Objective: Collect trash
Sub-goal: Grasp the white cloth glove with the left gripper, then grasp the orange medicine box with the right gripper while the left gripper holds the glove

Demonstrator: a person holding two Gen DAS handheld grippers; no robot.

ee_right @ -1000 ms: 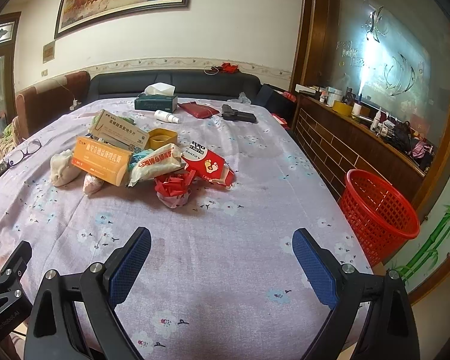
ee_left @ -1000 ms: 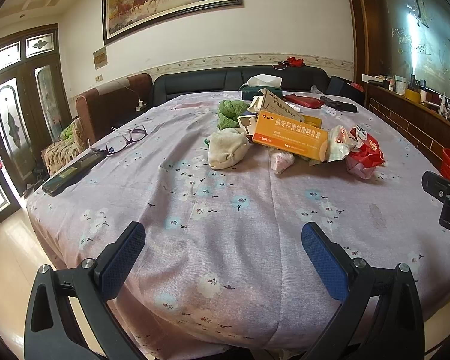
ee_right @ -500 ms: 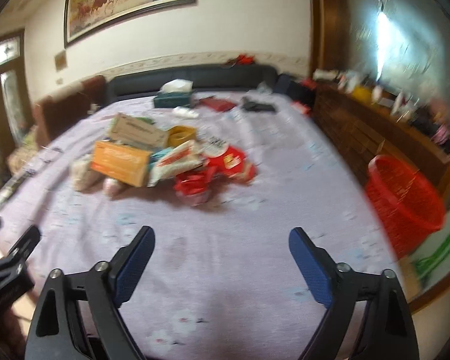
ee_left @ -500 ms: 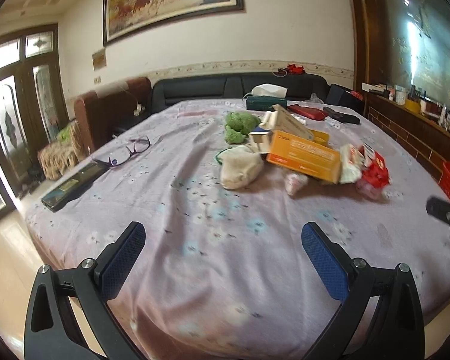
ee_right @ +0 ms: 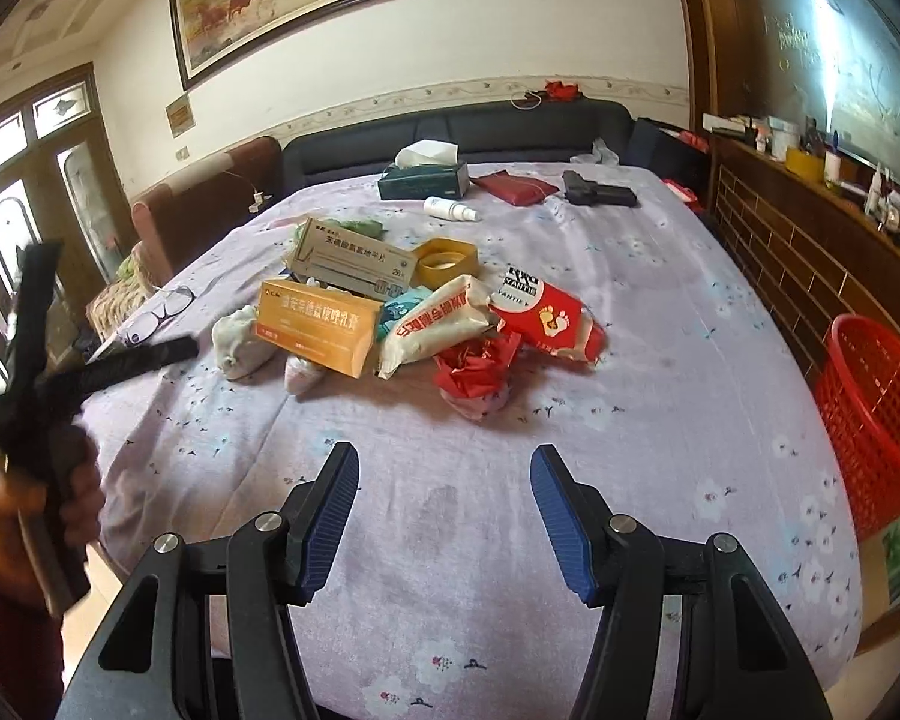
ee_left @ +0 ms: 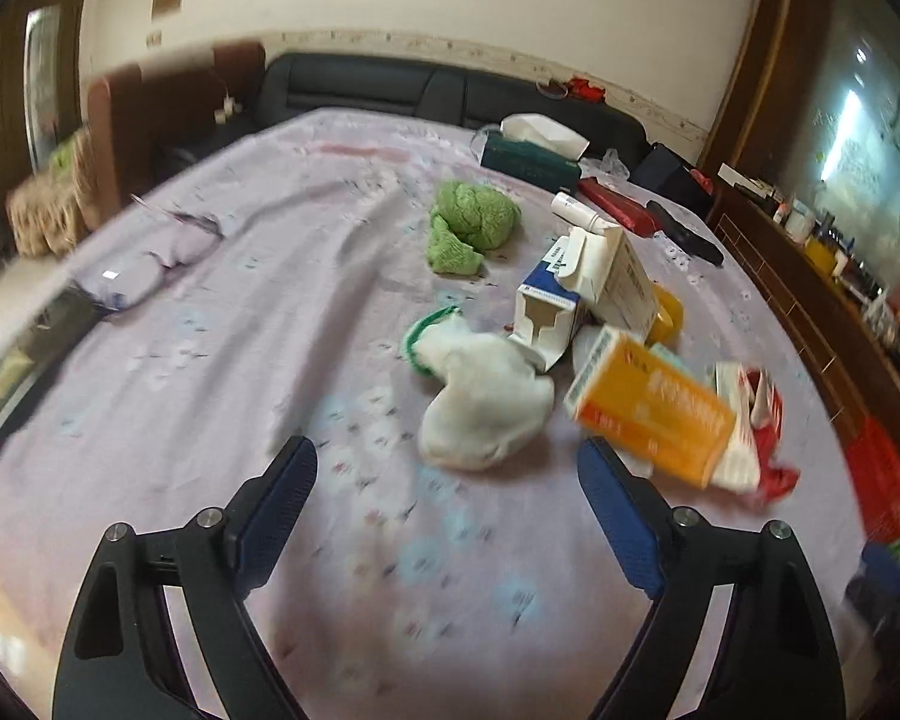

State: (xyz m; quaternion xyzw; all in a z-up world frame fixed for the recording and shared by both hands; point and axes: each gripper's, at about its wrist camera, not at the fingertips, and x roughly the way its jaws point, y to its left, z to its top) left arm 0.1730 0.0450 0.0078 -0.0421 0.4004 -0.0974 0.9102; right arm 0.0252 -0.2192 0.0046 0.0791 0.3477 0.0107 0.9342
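A trash pile lies mid-table: an orange box [ee_right: 315, 327] [ee_left: 651, 414], a white crumpled cloth [ee_left: 480, 405] [ee_right: 240, 342], white medicine cartons [ee_left: 594, 282], a white snack bag [ee_right: 435, 321], a red packet [ee_right: 549, 318] and red crumpled paper [ee_right: 477, 372]. My left gripper [ee_left: 447, 504] is open and empty, just short of the white cloth. My right gripper [ee_right: 444, 516] is open and empty, short of the red paper. The left gripper also shows at the left of the right wrist view [ee_right: 90, 372], held in a hand.
A red basket [ee_right: 876, 414] stands on the floor at the table's right edge. A green cloth [ee_left: 471, 225], tissue box [ee_right: 423, 177], white bottle [ee_right: 450, 208], red pouch [ee_right: 513, 187] and black object [ee_right: 597, 195] lie farther back. Glasses [ee_right: 156, 315] lie at the left.
My left gripper has moved forward and tilted down towards the white cloth and orange box. My right gripper's fingers have come closer together, still open. The left view is blurred by motion.
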